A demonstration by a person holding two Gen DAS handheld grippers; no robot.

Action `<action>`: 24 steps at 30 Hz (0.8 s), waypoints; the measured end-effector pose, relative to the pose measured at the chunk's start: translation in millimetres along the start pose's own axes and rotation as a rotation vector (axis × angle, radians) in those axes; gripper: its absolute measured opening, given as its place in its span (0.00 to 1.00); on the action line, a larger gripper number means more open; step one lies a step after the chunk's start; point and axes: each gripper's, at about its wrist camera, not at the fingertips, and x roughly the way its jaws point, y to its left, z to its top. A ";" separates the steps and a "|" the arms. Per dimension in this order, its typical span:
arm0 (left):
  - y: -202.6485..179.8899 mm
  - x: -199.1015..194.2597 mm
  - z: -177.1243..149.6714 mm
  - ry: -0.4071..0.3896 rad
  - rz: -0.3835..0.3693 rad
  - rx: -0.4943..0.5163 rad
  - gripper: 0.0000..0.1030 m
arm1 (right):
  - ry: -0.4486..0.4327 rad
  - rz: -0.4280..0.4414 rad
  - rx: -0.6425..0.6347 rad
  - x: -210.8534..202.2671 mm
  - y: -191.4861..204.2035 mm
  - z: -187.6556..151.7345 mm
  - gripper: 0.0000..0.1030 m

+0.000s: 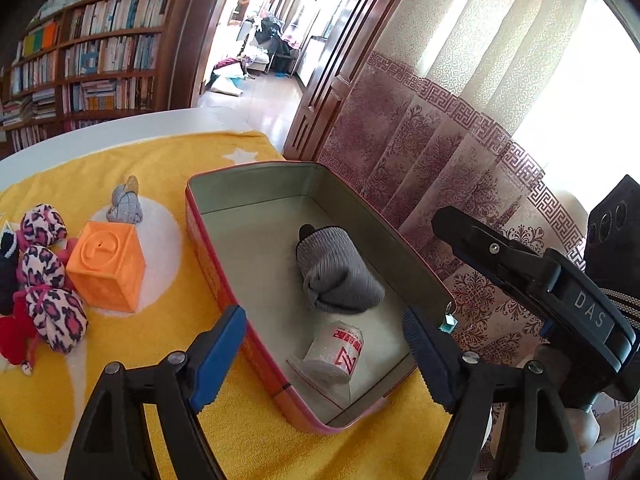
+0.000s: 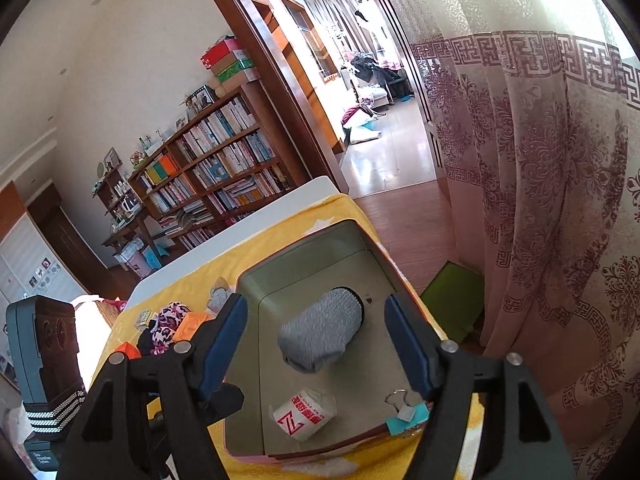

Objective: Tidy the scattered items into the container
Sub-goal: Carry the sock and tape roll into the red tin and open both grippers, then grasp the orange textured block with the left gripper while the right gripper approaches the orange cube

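An open tin (image 1: 248, 169) with red-orange sides stands on a yellow towel (image 1: 120, 380). Inside it lie a rolled grey sock (image 1: 338, 276) and a white tissue pack with red print (image 1: 334, 354). My left gripper (image 1: 324, 346) is open above the tin's near end, over the tissue pack, with nothing between its pads. My right gripper (image 2: 316, 320) is open too; the grey sock (image 2: 320, 332) shows between its fingers but touches neither pad. Left of the tin sit an orange cube (image 1: 108, 268), a small grey sock bundle (image 1: 126, 204) and leopard-print sock balls (image 1: 48, 280).
A teal binder clip (image 2: 408, 408) is clamped on the tin's near rim. Red (image 1: 16, 332) and black (image 1: 8, 272) fabric pieces lie at the far left. A patterned curtain (image 1: 460, 140) hangs right beside the tin. The white table's edge (image 1: 120, 124) runs behind the towel.
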 end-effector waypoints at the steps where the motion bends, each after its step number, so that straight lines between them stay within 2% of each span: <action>1: 5.2 -4.0 -1.5 -0.007 0.011 -0.008 0.80 | 0.002 0.005 -0.007 1.4 3.2 -0.7 0.73; 14: 104.8 -76.5 -26.7 -0.148 0.268 -0.177 0.80 | 0.082 0.111 -0.107 27.8 65.3 -23.4 0.73; 24: 172.8 -115.3 -46.7 -0.189 0.367 -0.334 0.80 | 0.179 0.204 -0.183 56.7 126.9 -45.0 0.73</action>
